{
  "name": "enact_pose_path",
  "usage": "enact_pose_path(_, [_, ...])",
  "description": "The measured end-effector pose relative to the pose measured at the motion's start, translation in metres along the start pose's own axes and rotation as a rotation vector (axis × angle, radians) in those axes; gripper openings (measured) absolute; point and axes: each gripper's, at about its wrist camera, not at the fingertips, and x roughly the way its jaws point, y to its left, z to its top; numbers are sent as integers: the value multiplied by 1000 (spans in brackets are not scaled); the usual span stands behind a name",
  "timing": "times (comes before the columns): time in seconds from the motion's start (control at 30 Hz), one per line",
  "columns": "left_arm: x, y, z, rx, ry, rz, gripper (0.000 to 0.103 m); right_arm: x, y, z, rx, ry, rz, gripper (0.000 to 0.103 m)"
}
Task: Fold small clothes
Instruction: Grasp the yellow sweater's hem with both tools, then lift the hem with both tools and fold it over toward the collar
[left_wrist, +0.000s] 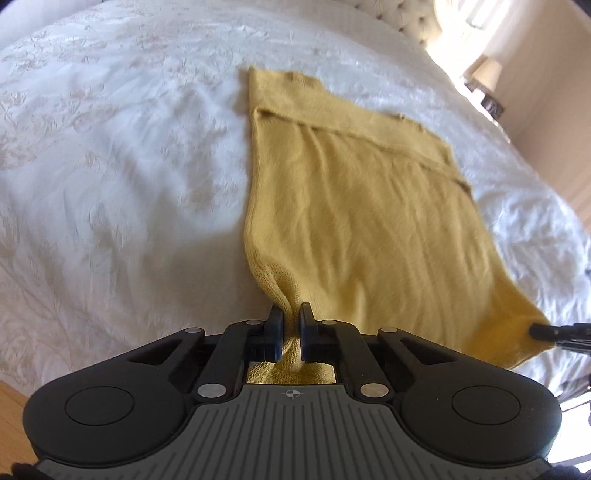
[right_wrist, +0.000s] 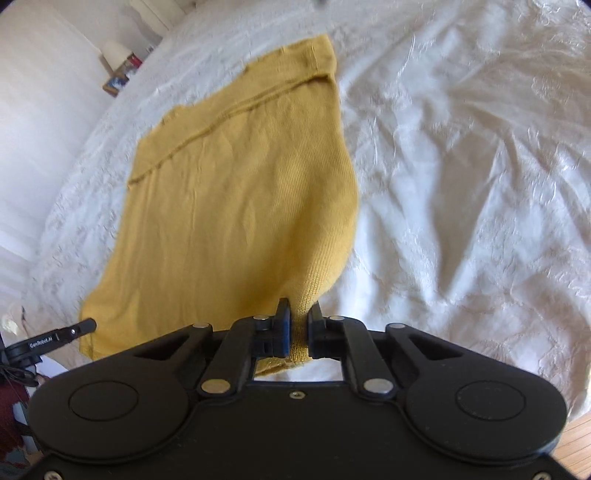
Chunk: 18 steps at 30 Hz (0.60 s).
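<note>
A mustard-yellow knitted garment (left_wrist: 369, 206) lies spread on a white bedspread (left_wrist: 110, 184), its near edge lifted off the bed. My left gripper (left_wrist: 291, 314) is shut on the garment's near left corner, cloth bunched between its pads. In the right wrist view the same garment (right_wrist: 240, 192) stretches away, and my right gripper (right_wrist: 298, 314) is shut on its near right corner. The tip of the right gripper (left_wrist: 543, 329) shows at the garment's far corner in the left view, and the left gripper's tip (right_wrist: 83, 326) shows in the right view.
The white embroidered bedspread (right_wrist: 461, 184) covers the whole bed. A tufted headboard (left_wrist: 399, 14) stands at the far end. A lamp on a bedside table (left_wrist: 487, 77) sits beside the bed, and wooden floor (left_wrist: 11, 398) shows below the near edge.
</note>
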Motion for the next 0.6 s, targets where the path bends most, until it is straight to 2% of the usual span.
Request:
enact_pose_path(0.23, [-13,-19,46,-51,-106,-15,8,-1,13,45,21,-71,74,15])
enact_pose_path(0.6, [4,-32,119,-124,-239,45,8,23,20,139,-17,-173,178,15])
